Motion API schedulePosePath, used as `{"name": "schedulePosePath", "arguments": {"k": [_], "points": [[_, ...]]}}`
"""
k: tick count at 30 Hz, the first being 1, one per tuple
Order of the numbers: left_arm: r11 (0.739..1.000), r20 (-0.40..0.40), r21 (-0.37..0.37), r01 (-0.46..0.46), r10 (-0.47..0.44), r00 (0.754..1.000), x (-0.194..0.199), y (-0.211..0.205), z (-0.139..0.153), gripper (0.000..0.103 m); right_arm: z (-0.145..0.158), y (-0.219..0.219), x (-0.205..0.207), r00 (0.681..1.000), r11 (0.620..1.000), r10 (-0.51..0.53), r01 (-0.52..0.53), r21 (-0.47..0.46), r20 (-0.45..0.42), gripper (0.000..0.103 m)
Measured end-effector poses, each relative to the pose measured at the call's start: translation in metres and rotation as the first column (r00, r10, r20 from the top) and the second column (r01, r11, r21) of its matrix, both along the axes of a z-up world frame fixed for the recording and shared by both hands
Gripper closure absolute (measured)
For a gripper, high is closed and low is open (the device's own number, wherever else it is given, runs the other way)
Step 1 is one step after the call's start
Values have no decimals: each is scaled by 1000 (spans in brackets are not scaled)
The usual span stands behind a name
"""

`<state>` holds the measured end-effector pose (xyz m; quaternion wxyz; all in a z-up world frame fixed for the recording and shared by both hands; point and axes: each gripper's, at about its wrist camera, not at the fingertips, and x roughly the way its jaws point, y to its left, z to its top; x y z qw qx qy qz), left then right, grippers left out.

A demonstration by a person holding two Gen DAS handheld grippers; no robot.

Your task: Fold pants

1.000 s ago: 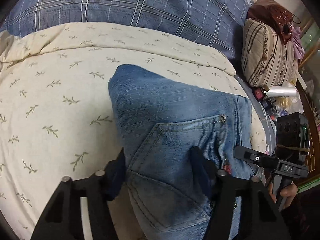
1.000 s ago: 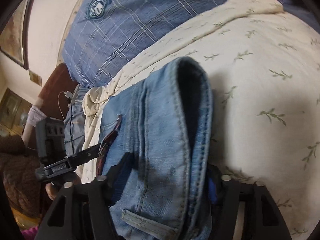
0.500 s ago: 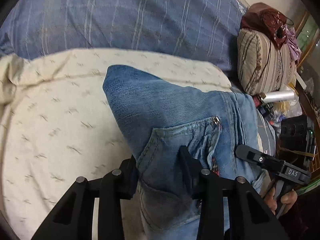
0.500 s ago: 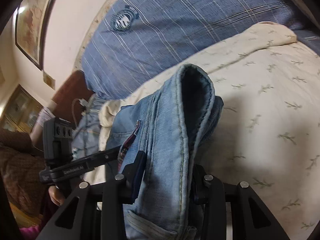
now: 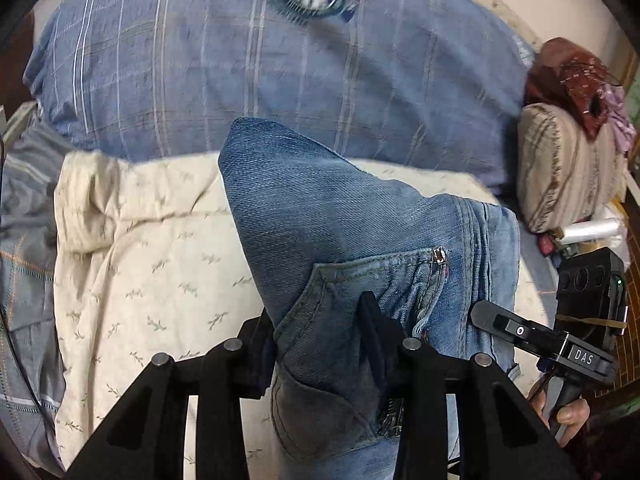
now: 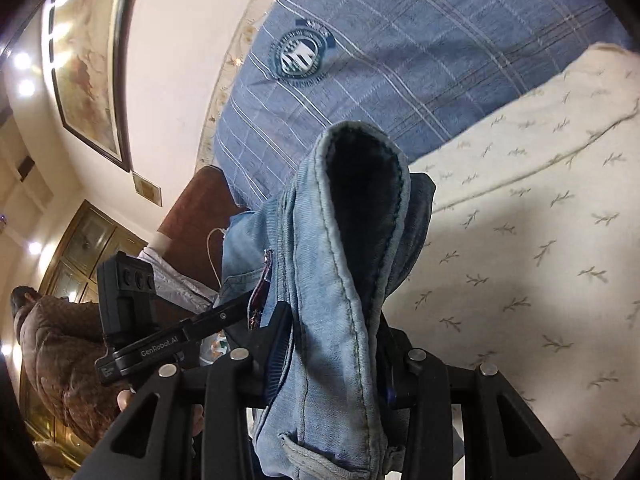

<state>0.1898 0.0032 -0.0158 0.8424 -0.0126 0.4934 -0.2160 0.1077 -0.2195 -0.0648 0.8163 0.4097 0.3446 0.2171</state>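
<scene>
With both your left gripper [image 5: 316,344] and right gripper [image 6: 332,344] clamping the jeans [image 5: 352,216] above the cream quilt [image 5: 152,256], you're mid-fold; next, lay the waist down flat.

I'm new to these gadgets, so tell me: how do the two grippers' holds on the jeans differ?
The left gripper pinches the jeans at a back pocket; the right gripper pinches the waistband edge. The left's denim lies as a flat panel; the right's stands up as an open loop. Both are shut on the jeans, which they hold above the cream quilt.
</scene>
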Motion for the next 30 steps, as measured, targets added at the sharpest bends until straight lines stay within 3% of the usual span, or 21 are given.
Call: {"name": "schedulePosePath", "arguments": {"k": [4,8,13,16,21,24,30], "points": [[999,-100,31,-31,34,994,15,5,-49,63,-36,5,21,995,1000,5,-3,16,-96,63],[995,-99,66,-73,80,992,26,8,-78,60,-65,3,36,985,1000,-13,14,8,-175,63],[994,-105,35,-104,107,989,33,16,-98,45,-79,6,46,974,996,-43,24,-85,-222,63],[991,-123,-5,-134,133,984,32,25,-100,40,-80,7,44,974,990,-54,23,-140,-220,56],[982,-66,-3,-189,189,980,14,41,-75,39,-56,11,25,985,970,-76,36,-242,-157,50],[975,39,17,-222,222,974,-12,47,-45,26,-19,20,-2,994,920,-107,90,-382,-22,45],[950,295,97,-298,258,920,-73,50,20,16,43,46,-52,981,852,-109,177,-493,162,40]]}}
